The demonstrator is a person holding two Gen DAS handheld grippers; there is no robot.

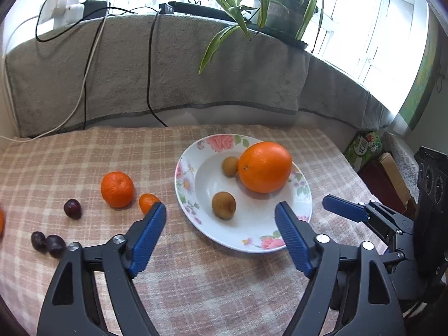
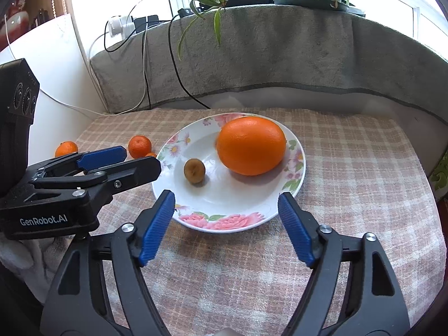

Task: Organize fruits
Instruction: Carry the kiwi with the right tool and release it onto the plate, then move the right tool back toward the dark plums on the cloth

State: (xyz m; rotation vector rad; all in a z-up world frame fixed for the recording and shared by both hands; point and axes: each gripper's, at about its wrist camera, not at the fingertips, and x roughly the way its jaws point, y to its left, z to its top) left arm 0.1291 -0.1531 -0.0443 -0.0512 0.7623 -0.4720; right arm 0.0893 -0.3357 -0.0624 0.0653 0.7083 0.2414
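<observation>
A white floral plate (image 1: 190, 179) (image 2: 294, 173) holds a large orange (image 1: 264, 166) (image 2: 251, 145) and two small brown fruits (image 1: 223, 205) (image 2: 194, 170); the second (image 1: 230, 165) is hidden behind the orange in the right wrist view. Left of the plate lie a mandarin (image 1: 117, 189) (image 2: 139, 146), a tiny orange fruit (image 1: 147, 202), and three dark cherries (image 1: 72, 209). Another mandarin (image 2: 66, 148) lies farther left. My left gripper (image 1: 219, 212) is open and empty just in front of the plate. My right gripper (image 2: 226, 203) is open and empty at the plate's near rim.
The checked cloth (image 1: 196, 280) covers the table. A grey towel-draped ledge (image 1: 168, 70) rises behind, with cables (image 1: 149, 78), a power strip and a potted plant (image 1: 282, 5). Boxes (image 1: 364, 145) stand off the right edge. The right gripper shows in the left wrist view (image 1: 347, 210).
</observation>
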